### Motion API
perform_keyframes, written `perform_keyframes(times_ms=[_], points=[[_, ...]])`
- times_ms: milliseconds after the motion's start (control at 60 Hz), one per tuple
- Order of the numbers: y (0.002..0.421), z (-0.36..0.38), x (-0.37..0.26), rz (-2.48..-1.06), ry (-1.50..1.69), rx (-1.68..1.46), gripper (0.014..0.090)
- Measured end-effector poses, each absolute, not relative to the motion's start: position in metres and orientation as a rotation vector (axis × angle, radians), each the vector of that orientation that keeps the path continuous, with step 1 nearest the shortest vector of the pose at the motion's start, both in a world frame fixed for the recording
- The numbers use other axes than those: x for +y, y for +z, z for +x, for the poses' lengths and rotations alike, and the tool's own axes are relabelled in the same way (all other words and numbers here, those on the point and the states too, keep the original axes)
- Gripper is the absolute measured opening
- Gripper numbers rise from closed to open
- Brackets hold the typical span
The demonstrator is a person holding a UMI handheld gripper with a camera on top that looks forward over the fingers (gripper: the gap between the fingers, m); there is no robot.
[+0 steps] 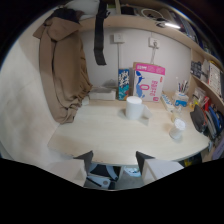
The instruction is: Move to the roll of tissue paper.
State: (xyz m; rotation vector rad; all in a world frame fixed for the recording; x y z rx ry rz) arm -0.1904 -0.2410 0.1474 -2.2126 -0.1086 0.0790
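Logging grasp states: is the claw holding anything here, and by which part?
Nothing is held. The claw is open and empty, short of the desk; the tissue roll stands untouched far beyond it.

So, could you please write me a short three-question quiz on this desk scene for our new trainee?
1. True or false: the gripper fingers already press on the tissue roll.
2. What stands right behind the roll, against the wall? A) pink box B) kettle C) lamp
3. What hangs beside the desk, away from the shelves?

Key: 1. False: the fingers are open, and the roll stands well beyond them. 2. A. 3. A brown coat.
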Motion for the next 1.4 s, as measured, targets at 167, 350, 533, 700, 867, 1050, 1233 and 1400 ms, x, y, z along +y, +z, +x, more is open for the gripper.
perform_keyframes(times_ms=[167,350,533,700,867,1050,1233,1400], points=[[0.143,-0.189,-0.239,-2.216,0.078,-0.101,0.0871],[0.127,-0.177,-0.224,-2.202,0.074,-0.083,0.0868],[0.104,-0.156,-0.188,-2.184,0.072,-0.084,0.0864],[0.083,-0.14,-0.135,-2.172,0.068,-0.107,0.0865],[0.07,-0.125,-0.067,-2.158,0.069,-0.122,0.0869],[0.065,-0.115,0.001,-2.154,0.079,-0.111,0.0871],[0.063,-0.113,0.038,-2.14,0.079,-0.124,0.0871],[0.058,-0.112,0.041,-2.152,0.086,-0.116,0.087]])
